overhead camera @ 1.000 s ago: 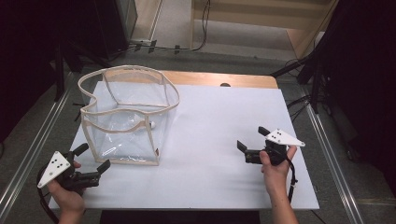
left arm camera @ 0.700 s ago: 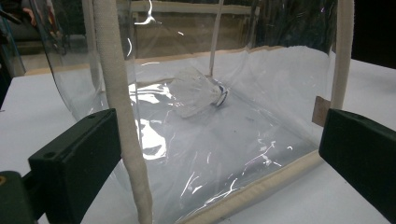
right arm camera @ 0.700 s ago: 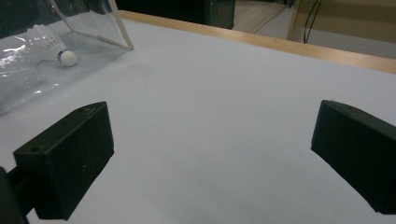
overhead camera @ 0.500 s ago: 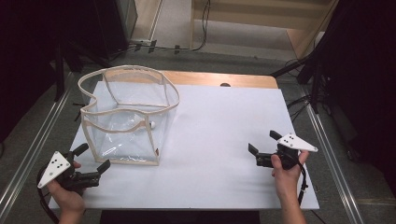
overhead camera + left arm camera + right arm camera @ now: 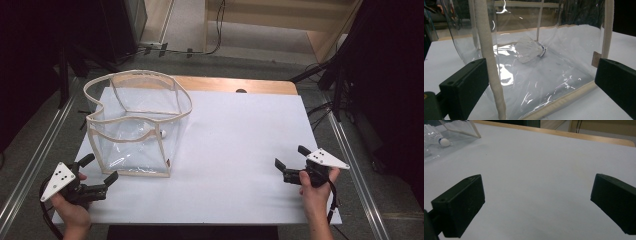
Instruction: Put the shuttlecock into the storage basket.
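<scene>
A clear plastic bag (image 5: 135, 125) with cream fabric trim stands open on the left of the white table (image 5: 240, 145). Inside it lies a white shuttlecock (image 5: 530, 51), whose cork tip also shows in the right gripper view (image 5: 444, 142). My left gripper (image 5: 98, 167) is open at the bag's near left corner, and in its own view (image 5: 541, 85) the jaws stand either side of the bag's corner seam (image 5: 490, 60) without touching. My right gripper (image 5: 291, 156) is open over bare table at the near right, its jaws (image 5: 536, 202) wide apart with nothing between them.
A wooden strip (image 5: 235, 84) edges the table's far side. Metal rails (image 5: 350, 150) run along both sides. Dark stands and cables (image 5: 165, 47) sit on the floor beyond the table. The table's middle and right are bare white surface.
My right gripper has drawn back to the right and toward the near edge. The left gripper and the bag have stayed put.
</scene>
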A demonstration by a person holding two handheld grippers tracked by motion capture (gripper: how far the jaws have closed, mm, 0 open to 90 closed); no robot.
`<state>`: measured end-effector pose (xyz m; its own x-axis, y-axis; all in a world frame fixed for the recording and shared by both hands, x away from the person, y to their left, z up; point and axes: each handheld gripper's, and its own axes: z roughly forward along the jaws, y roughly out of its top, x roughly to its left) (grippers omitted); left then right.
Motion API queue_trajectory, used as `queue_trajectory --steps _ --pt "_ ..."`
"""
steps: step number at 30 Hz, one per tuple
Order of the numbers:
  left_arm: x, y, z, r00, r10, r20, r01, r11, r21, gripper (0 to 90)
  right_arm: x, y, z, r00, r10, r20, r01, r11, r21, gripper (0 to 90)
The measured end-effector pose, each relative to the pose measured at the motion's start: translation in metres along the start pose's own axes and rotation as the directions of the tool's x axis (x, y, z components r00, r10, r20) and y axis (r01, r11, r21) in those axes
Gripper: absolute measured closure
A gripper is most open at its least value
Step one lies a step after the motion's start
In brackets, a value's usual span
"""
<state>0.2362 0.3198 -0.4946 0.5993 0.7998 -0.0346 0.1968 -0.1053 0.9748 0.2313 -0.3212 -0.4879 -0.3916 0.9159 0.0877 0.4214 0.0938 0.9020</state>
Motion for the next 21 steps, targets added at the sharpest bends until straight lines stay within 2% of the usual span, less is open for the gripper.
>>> queue_trajectory --steps 10,21 --pt "-0.001 0.0 0.0 1.0 0.003 -0.001 -0.003 1.0 0.005 0.0 -0.012 -0.007 -0.01 0.9997 0.016 0.019 -0.016 1.0 -0.008 0.0" --pt "-0.001 0.0 0.0 1.0 0.005 -0.003 -0.005 1.0 0.006 0.0 -0.023 -0.023 -0.022 0.9988 0.037 0.034 -0.037 0.999 0.001 0.0"
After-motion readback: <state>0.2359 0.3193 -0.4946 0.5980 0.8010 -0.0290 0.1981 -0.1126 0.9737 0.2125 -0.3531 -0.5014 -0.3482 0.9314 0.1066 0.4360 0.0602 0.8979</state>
